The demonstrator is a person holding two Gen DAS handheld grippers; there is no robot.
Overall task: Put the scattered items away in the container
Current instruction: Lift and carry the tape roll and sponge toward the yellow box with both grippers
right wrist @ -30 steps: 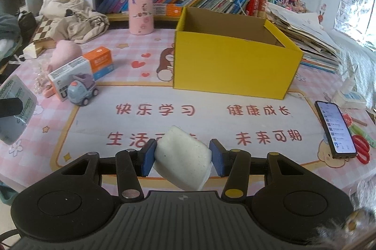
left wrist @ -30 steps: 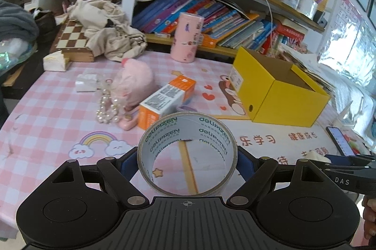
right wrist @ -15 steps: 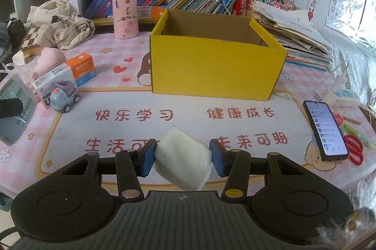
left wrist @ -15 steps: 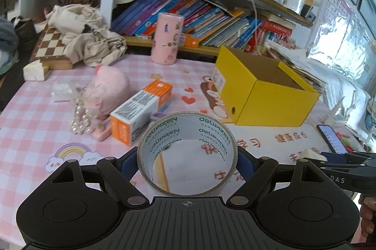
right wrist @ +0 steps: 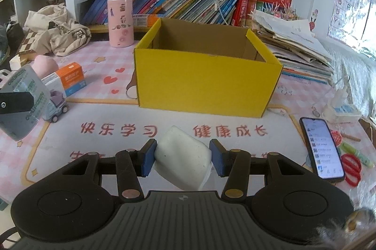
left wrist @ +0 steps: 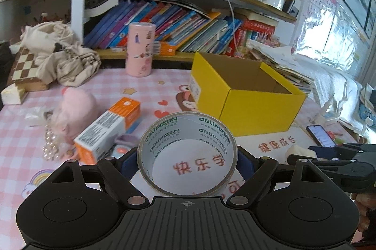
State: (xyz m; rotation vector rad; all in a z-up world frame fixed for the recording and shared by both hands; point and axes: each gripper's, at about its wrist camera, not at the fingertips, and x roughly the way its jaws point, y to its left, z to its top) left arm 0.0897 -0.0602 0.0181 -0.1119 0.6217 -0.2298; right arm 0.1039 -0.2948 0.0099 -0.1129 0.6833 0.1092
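Yellow box: open-topped, ahead of both grippers. Left gripper clamps tape roll; right gripper squeezes white block, possibly sponge.

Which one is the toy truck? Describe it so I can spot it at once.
Start at the yellow box in the middle of the table. Look left along the mat's orange border to the orange-and-white carton lying on its side. The toy truck stands just in front of that carton: small, pale grey-blue with a lilac top, and the only wheeled thing there.
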